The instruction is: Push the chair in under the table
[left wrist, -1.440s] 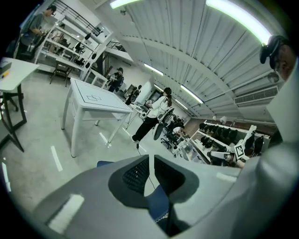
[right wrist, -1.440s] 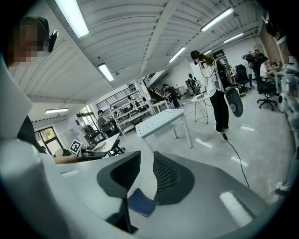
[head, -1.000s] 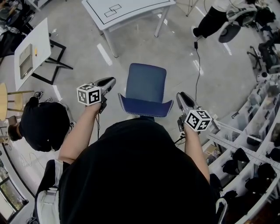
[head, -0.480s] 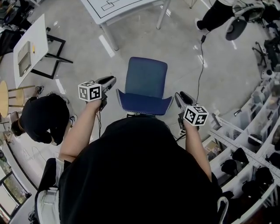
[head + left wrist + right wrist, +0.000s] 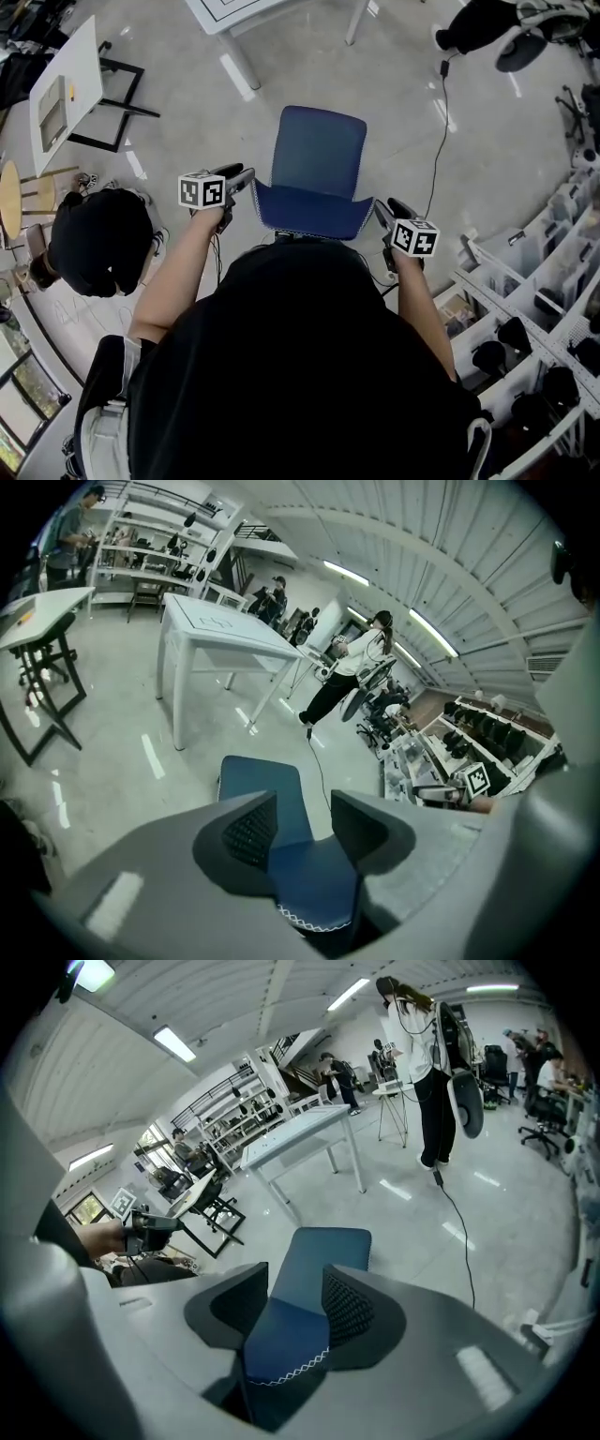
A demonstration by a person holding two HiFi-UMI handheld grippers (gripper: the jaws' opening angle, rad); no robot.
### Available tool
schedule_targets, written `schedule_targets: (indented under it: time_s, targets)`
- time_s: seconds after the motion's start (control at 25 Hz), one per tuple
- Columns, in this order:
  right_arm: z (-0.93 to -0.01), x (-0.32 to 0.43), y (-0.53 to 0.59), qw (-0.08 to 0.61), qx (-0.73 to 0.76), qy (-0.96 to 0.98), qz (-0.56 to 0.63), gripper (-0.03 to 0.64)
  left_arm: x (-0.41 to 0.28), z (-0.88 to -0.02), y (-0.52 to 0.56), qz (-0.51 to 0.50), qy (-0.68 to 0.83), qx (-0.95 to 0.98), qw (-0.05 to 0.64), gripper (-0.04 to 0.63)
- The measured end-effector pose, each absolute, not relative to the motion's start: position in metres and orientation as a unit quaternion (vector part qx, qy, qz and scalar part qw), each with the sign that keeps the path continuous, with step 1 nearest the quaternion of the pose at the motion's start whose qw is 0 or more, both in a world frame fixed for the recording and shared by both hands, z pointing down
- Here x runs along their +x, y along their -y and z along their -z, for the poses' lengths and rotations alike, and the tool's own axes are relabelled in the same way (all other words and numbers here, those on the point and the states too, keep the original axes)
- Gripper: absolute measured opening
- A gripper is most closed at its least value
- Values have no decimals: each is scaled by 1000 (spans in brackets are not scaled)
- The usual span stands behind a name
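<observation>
With the chair [image 5: 317, 155] standing well short of the table [image 5: 225, 11] beyond it, and the left gripper [image 5: 244, 176] and right gripper [image 5: 381, 208] held open, clasping nothing, at its backrest [image 5: 309, 208] corners, it could be swung askew against the table by uneven pushing.

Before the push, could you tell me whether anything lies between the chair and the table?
Nothing visible does: the floor between the chair and the table is bare. A black cable lies to the right, outside that path.
</observation>
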State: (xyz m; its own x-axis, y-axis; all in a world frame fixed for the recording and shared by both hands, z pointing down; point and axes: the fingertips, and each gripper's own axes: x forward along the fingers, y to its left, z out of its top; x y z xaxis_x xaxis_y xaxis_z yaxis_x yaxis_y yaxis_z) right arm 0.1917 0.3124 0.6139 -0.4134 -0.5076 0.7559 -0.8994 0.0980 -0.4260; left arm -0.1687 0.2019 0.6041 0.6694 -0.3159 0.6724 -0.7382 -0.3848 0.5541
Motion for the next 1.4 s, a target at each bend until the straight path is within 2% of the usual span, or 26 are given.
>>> schedule_targets:
  time_s: [0.2, 0.36, 0.56, 1.4]
  targets:
    - [-655, 194, -328, 243, 481, 689, -485, 233, -174, -634, -218, -266, 333, 775, 467, 196]
    - [-686, 197, -336, 265, 484, 666, -501, 281, -177, -659, -225, -287, 325, 760, 484, 218]
    - [-709, 202, -342, 286, 486, 644, -516, 310, -185, -693, -239, -317, 325, 736, 503, 234]
    - [-799, 178, -368, 326, 412, 602, -601, 411, -182, -792, -293, -385, 286, 651, 588, 340]
